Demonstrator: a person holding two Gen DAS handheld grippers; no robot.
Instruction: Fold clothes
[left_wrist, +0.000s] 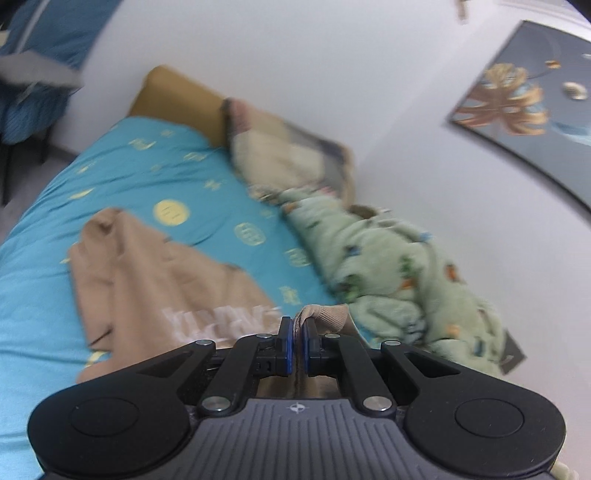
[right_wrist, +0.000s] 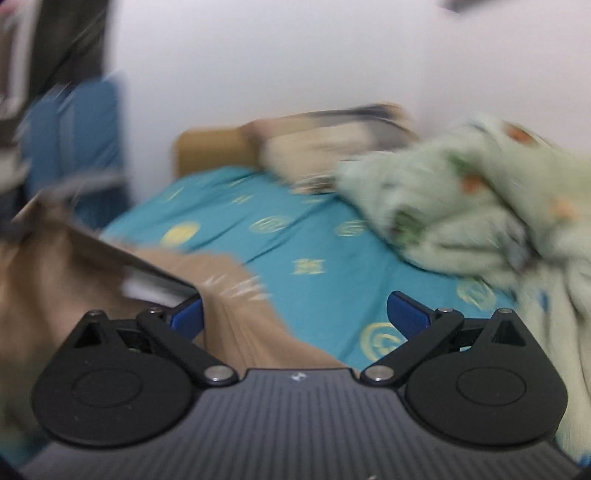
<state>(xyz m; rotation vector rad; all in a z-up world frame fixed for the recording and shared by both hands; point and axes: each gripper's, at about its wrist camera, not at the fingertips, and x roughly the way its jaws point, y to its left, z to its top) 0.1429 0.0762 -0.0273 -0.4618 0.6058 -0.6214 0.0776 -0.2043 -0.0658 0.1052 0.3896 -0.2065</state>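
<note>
Tan sweatshirt (left_wrist: 166, 280) cuff in closed left claw (left_wrist: 297, 332); right claw (right_wrist: 295, 314) agape.

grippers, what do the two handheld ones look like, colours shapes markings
The left gripper and the right gripper look alike: a ribbed grey body with a small cross-shaped emblem, two round black housings at the sides, black linkage arms with silver pivot pins, and blue textured finger pads. No cables, hands or sleeves show.
</note>
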